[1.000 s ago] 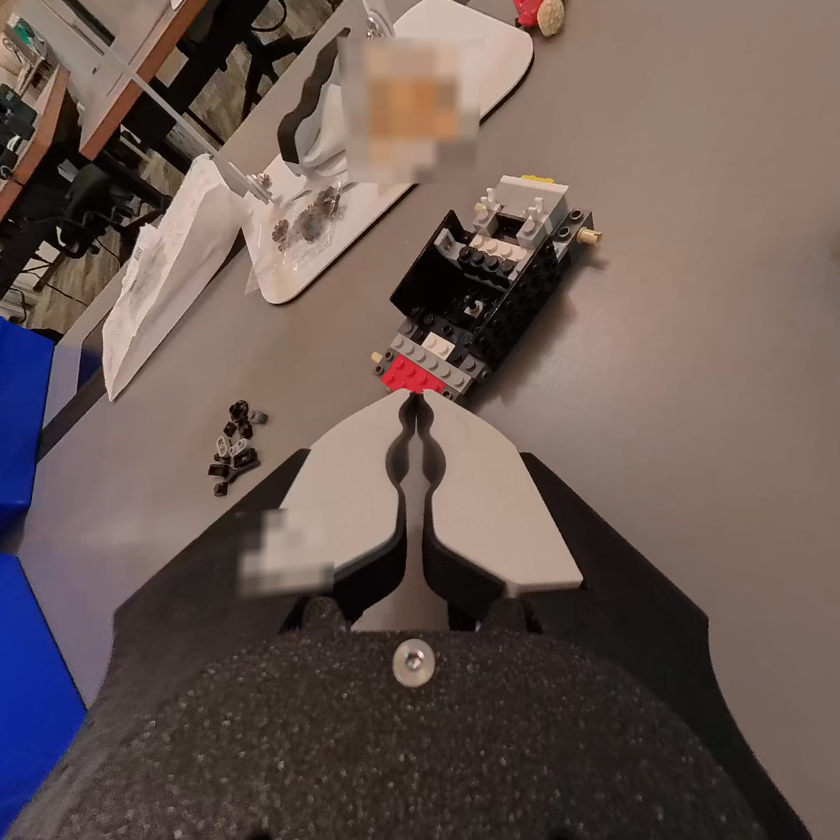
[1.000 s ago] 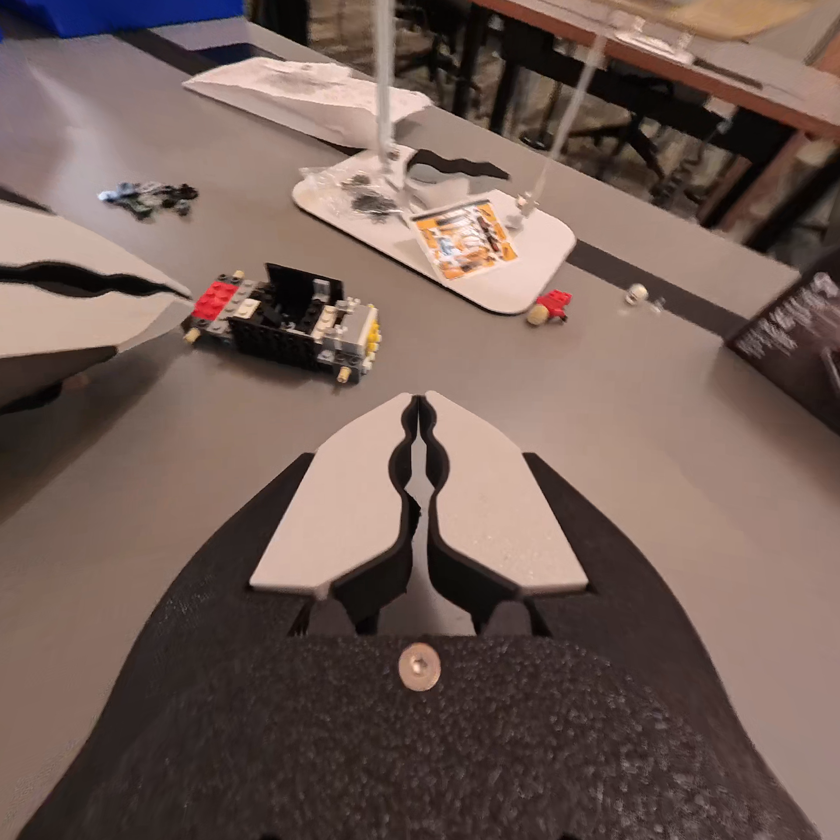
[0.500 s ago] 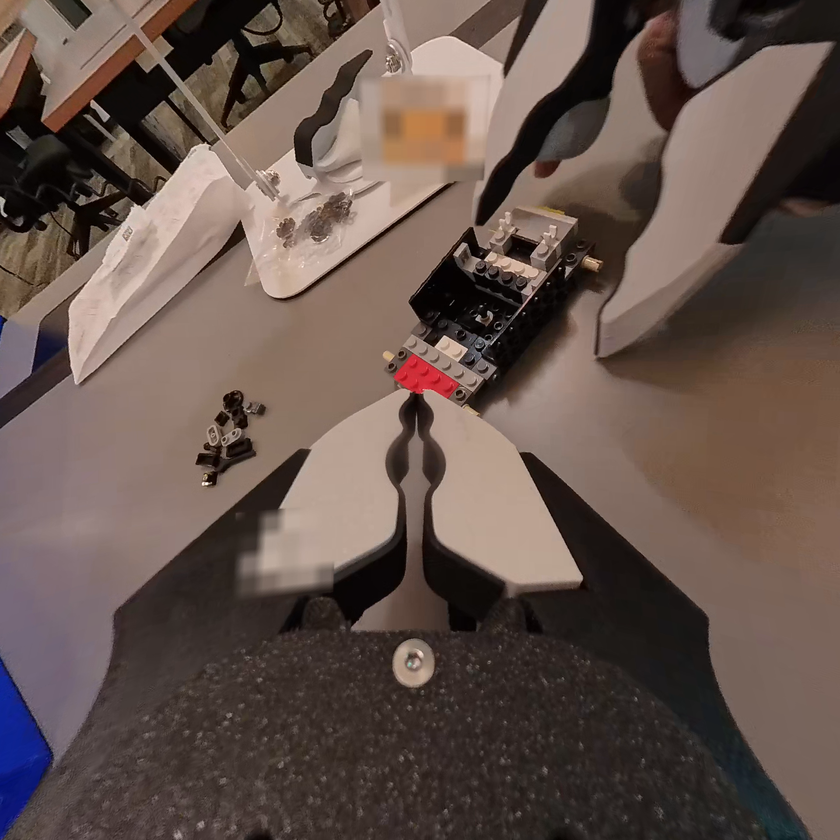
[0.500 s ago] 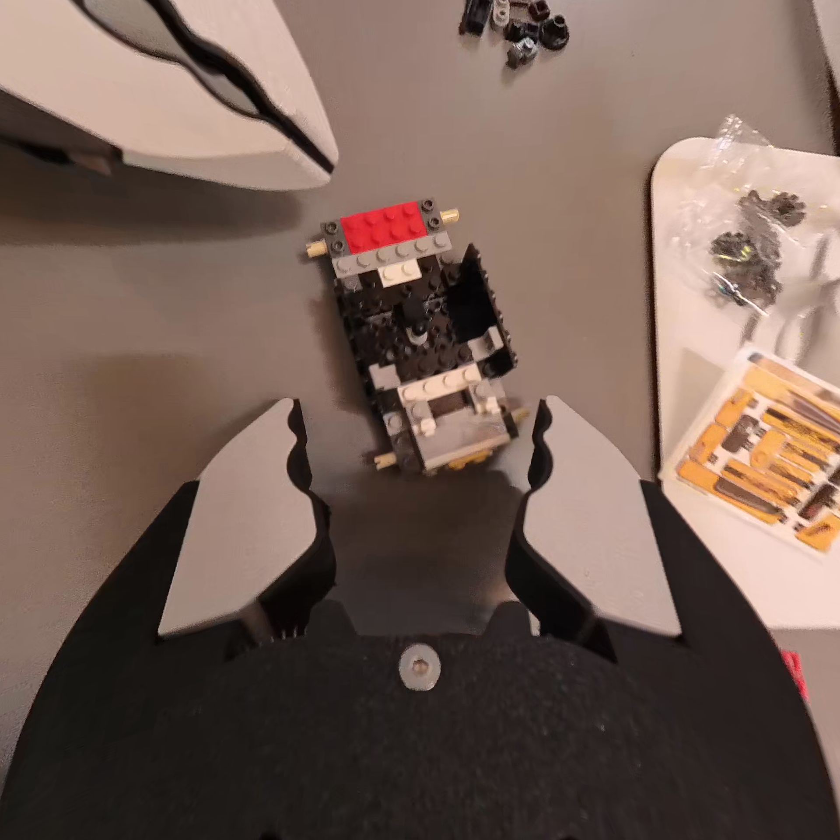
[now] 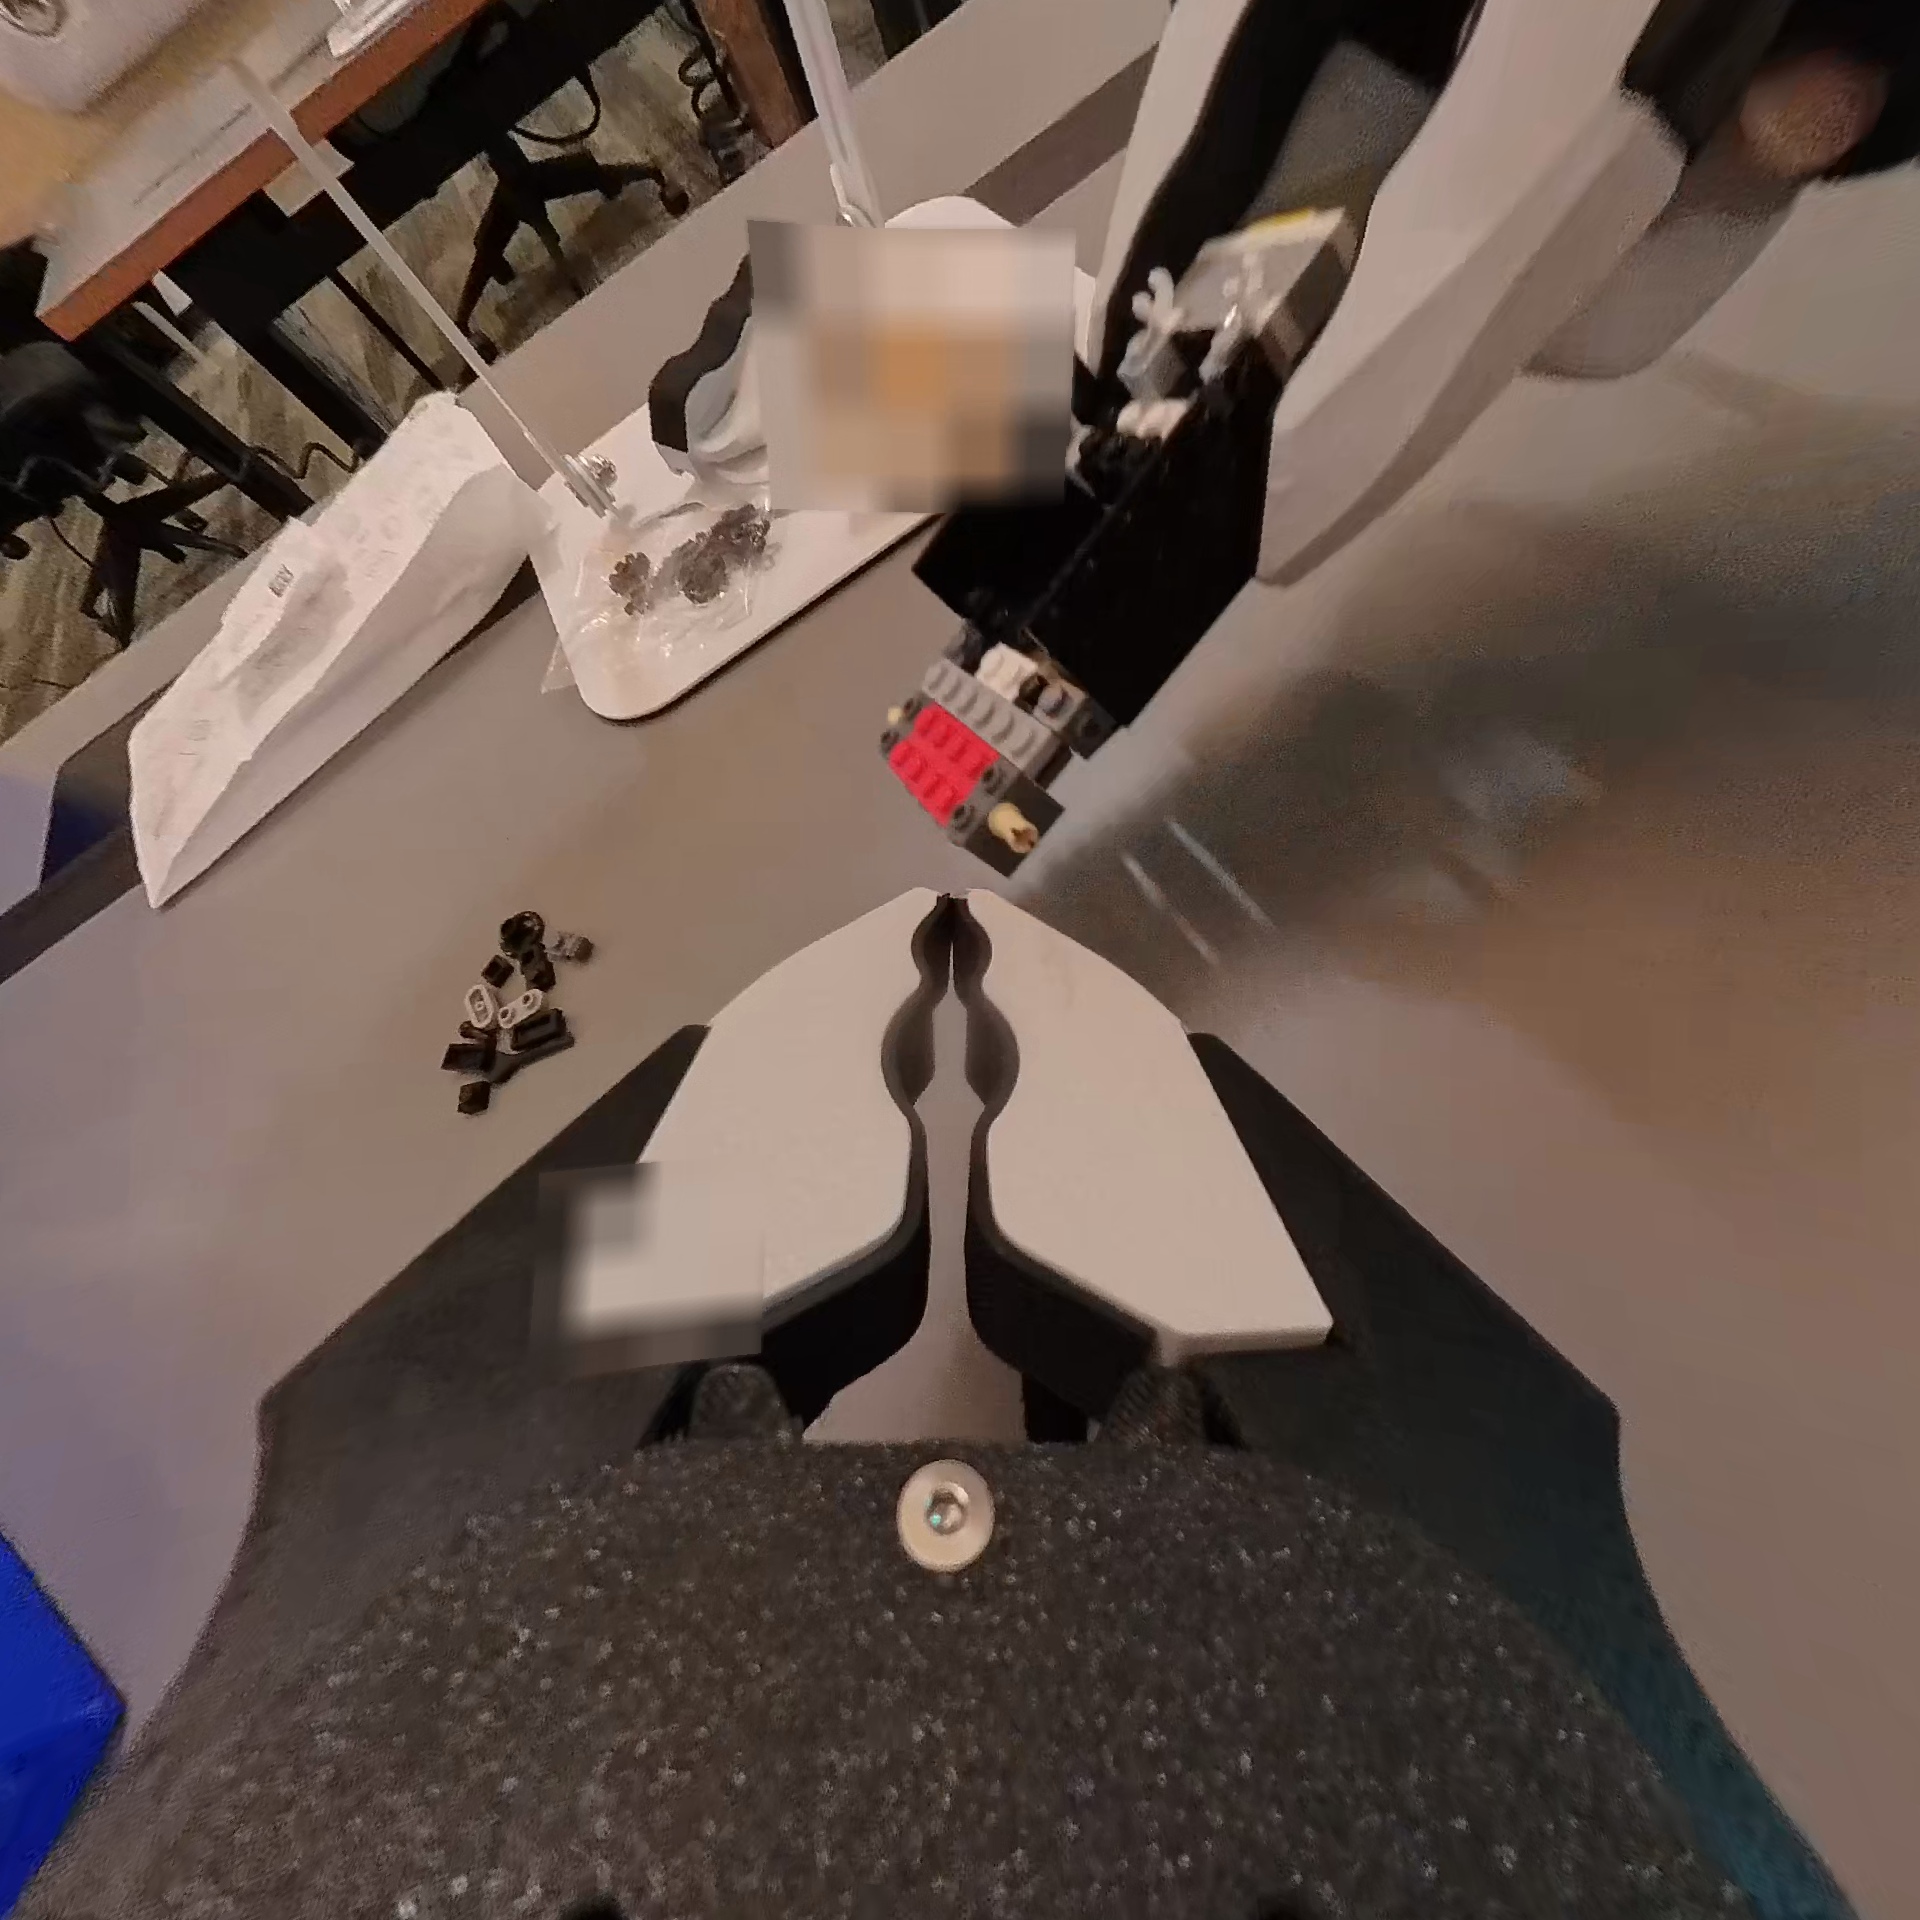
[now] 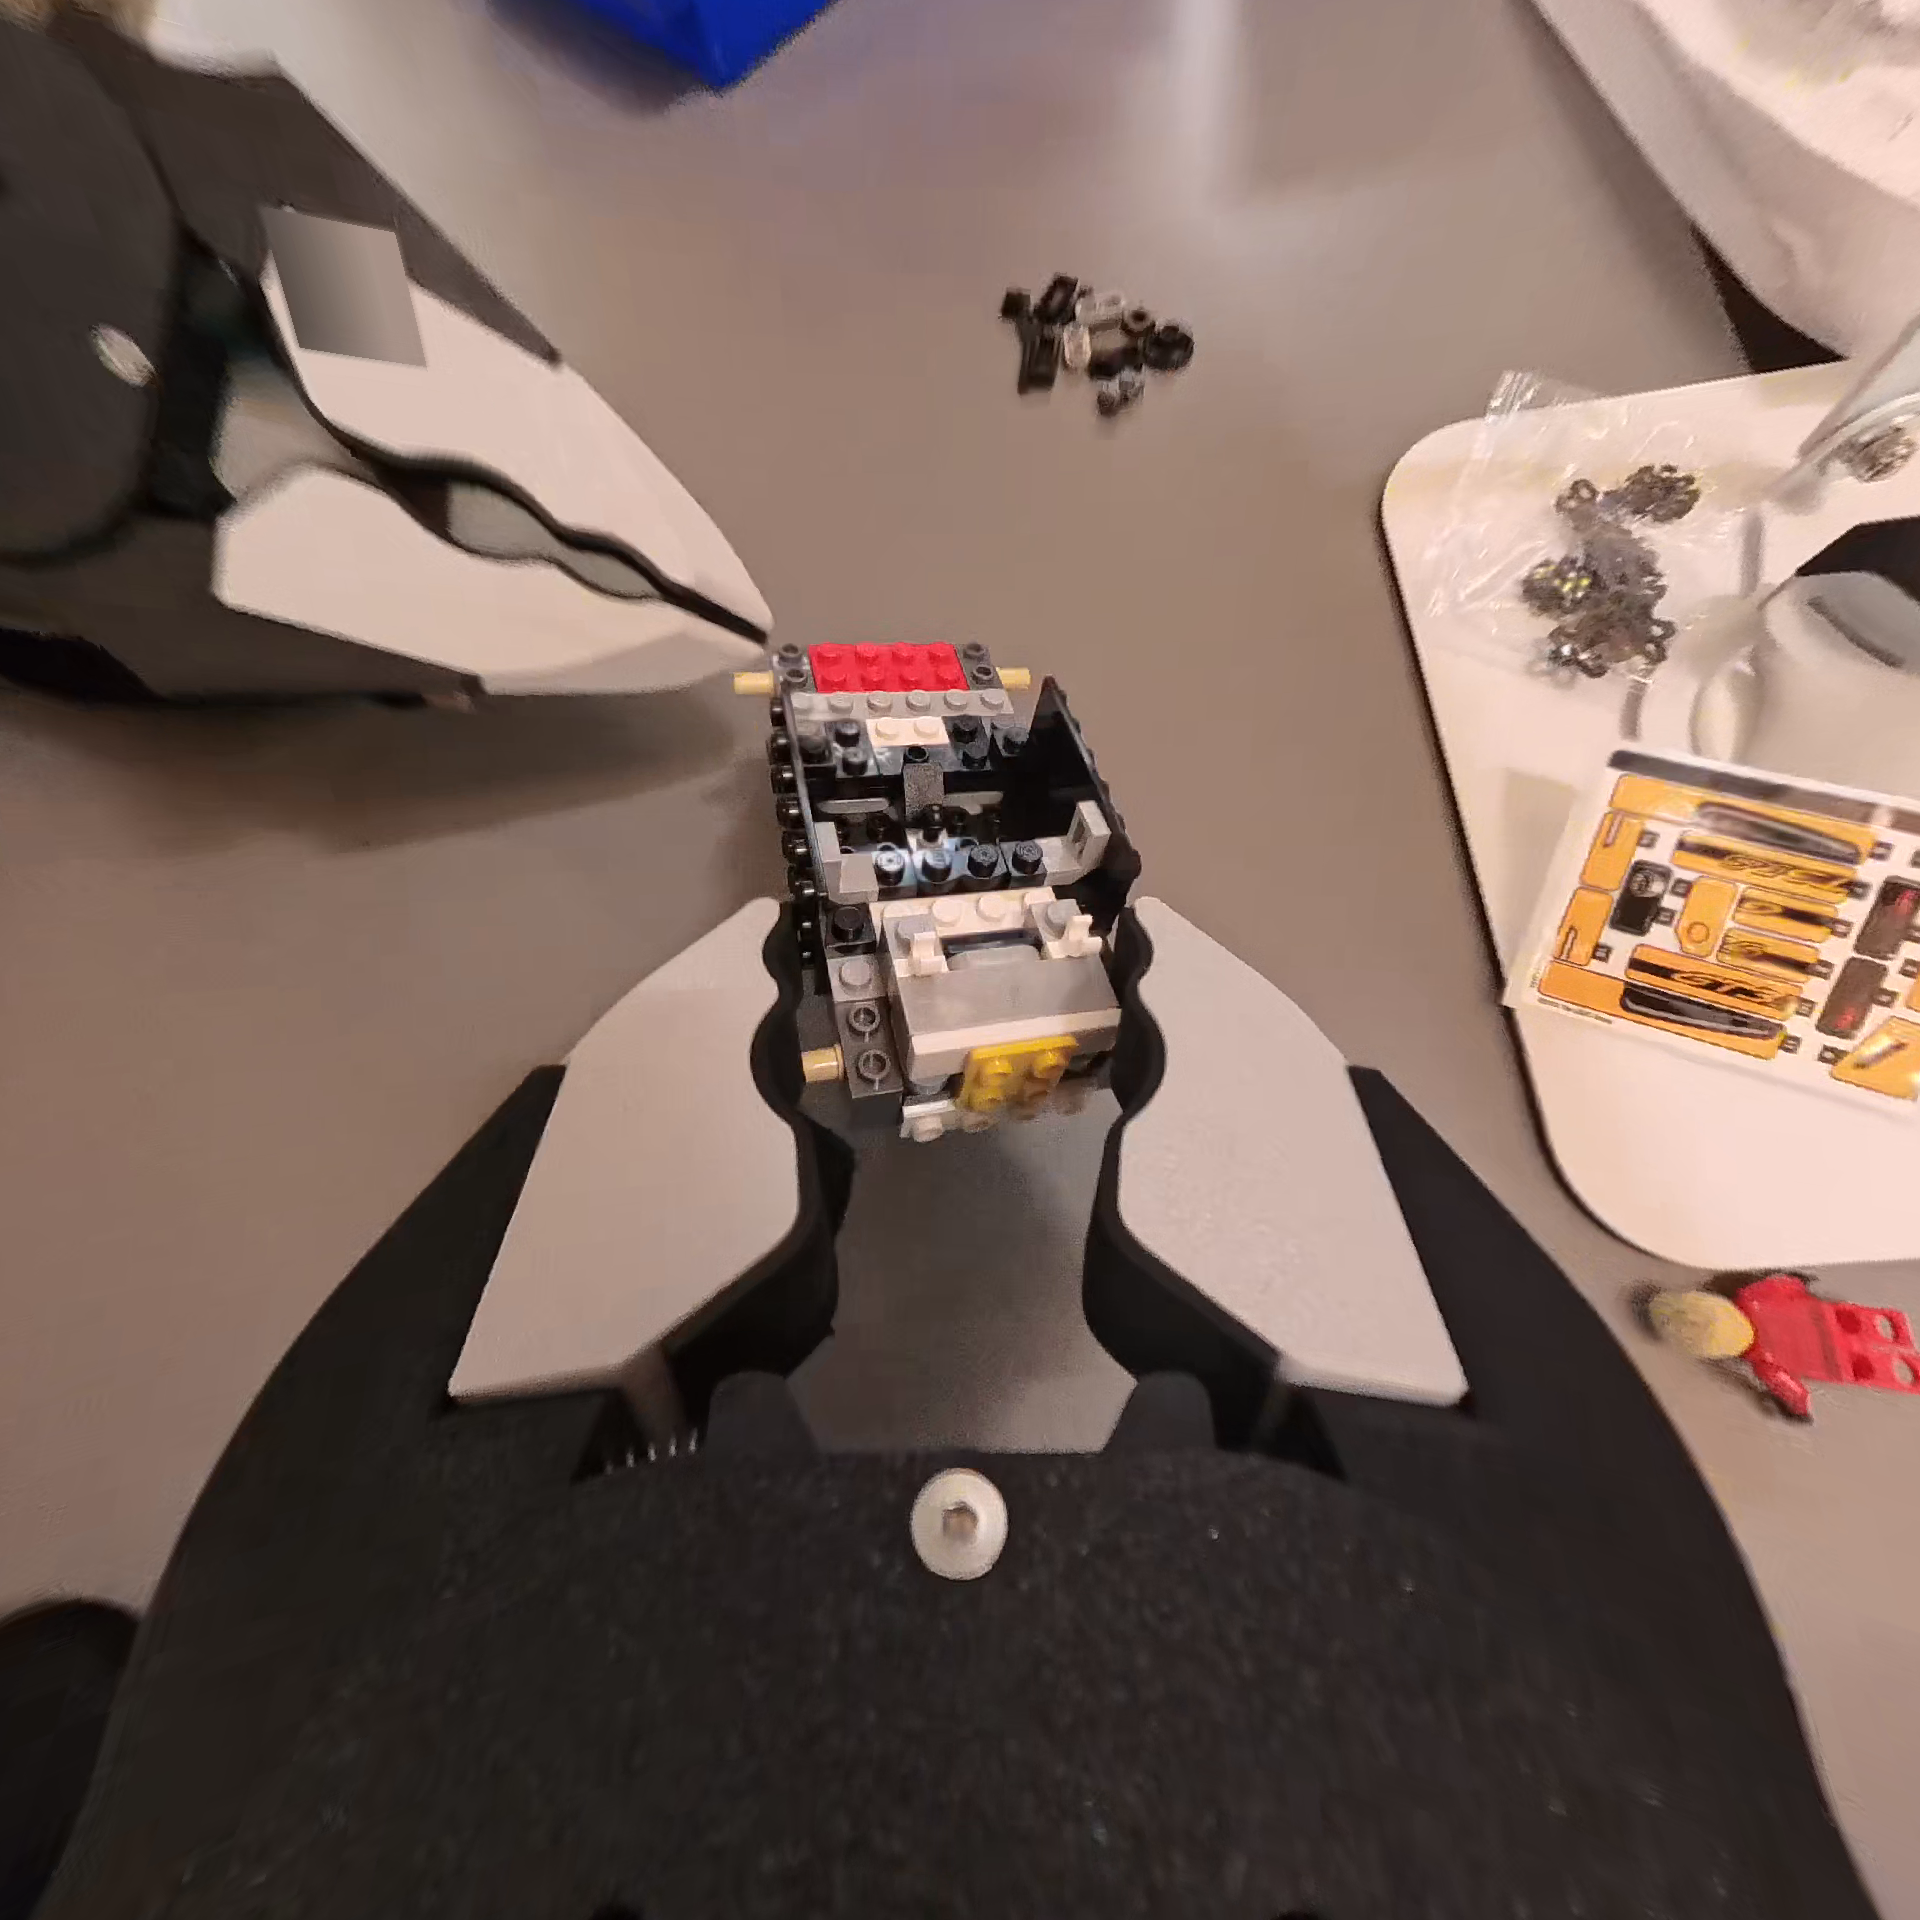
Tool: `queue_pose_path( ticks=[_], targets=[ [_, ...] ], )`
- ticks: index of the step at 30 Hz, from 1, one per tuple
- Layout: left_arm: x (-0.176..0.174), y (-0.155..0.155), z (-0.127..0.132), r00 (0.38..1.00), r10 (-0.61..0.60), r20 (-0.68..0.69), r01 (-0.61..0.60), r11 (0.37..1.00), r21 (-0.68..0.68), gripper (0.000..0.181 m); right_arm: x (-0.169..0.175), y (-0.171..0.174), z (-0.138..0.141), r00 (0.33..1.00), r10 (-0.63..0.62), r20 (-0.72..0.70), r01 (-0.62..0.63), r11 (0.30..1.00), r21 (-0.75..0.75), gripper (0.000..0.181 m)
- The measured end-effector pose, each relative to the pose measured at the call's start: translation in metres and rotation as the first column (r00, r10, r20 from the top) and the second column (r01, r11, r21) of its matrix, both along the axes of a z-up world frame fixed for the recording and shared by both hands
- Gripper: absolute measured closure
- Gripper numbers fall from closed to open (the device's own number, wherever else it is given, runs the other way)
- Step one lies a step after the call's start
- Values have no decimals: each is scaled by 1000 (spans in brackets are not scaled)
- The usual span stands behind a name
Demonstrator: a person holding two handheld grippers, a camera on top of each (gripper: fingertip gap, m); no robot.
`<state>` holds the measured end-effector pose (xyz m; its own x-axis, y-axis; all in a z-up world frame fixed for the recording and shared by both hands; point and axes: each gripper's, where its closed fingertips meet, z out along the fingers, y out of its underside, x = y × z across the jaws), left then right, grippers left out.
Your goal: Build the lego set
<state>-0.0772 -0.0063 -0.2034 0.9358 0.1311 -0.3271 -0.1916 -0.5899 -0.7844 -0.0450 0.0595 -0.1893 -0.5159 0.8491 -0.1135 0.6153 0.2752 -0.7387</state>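
The lego car (image 6: 940, 883), a half-built black and grey chassis with a red plate at its far end and a yellow brick at its near end, sat between the fingers of the right claw (image 6: 956, 925), which gripped its rear half from both sides. In the left wrist view it appeared tilted and raised off the grey surface (image 5: 727, 810), though blur made the clearance hard to judge. The left claw (image 5: 951, 899) was clenched on nothing, its tips just short of the red end. Off to the left claw's left lay a small pile of loose black pieces (image 5: 509, 1008). Doing this step well probably meant keeping the right claw's squeeze even across the side walls, so the thin black panel did not pop off, and holding the chassis level and steady while the left claw went for the next piece from the pile
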Motion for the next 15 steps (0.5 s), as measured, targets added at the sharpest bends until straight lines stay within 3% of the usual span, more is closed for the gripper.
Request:
queue_pose_path(
  ticks=[7,15],
  targets=[
    [-1,-4,11,1000,4,-30,-3,1000,28,181,8,-24,42,997,-77,6,77,992,-99,124],
    [0,-7,19,999,0,-54,2,999,40,181,15,-56,66,995,-98,10,98,964,-248,124]
  ],
)
